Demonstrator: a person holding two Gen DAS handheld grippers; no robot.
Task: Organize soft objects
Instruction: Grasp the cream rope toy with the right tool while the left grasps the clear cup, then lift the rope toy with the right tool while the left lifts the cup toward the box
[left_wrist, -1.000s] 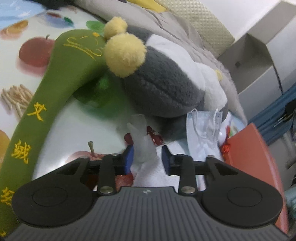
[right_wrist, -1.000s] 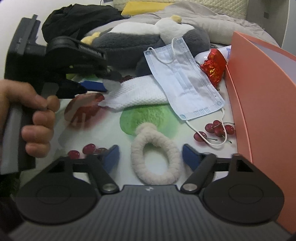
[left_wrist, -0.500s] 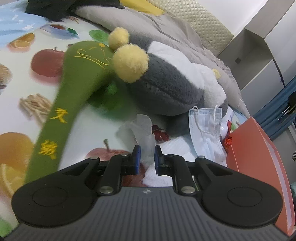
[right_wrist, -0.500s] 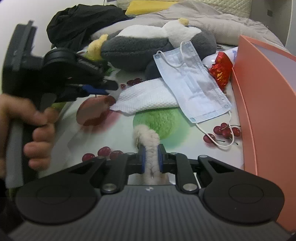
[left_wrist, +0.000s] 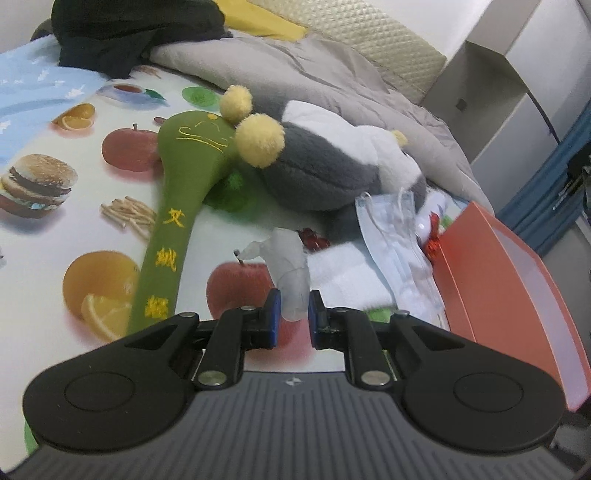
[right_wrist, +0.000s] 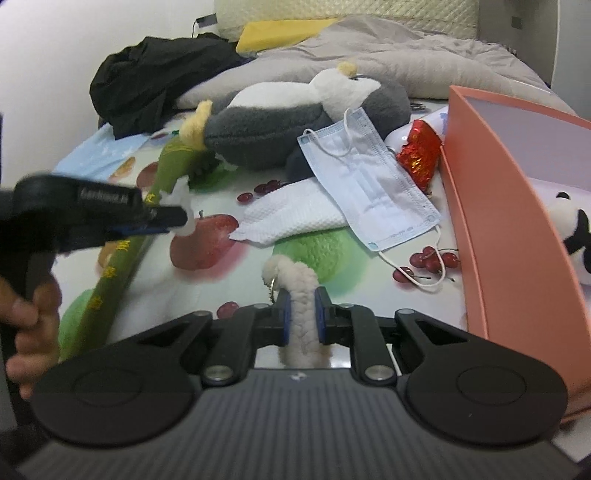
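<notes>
My left gripper is shut on a limp, translucent whitish piece and holds it above the fruit-print sheet. From the right wrist view the same gripper shows at the left, gripped by a hand, with the piece sticking out of its tips. My right gripper is shut on a cream fleecy ring, squeezed flat between the blue pads. An orange box stands open at the right.
A green plush stick lies beside a grey-and-white plush toy. A blue face mask, a white waffle cloth and a red foil wrapper lie near the box. A black garment and a grey quilt are behind.
The left gripper shut on the translucent piece and drew back and up with it. The right gripper shut on the fleecy ring, which lay flat before, and lifted it.
</notes>
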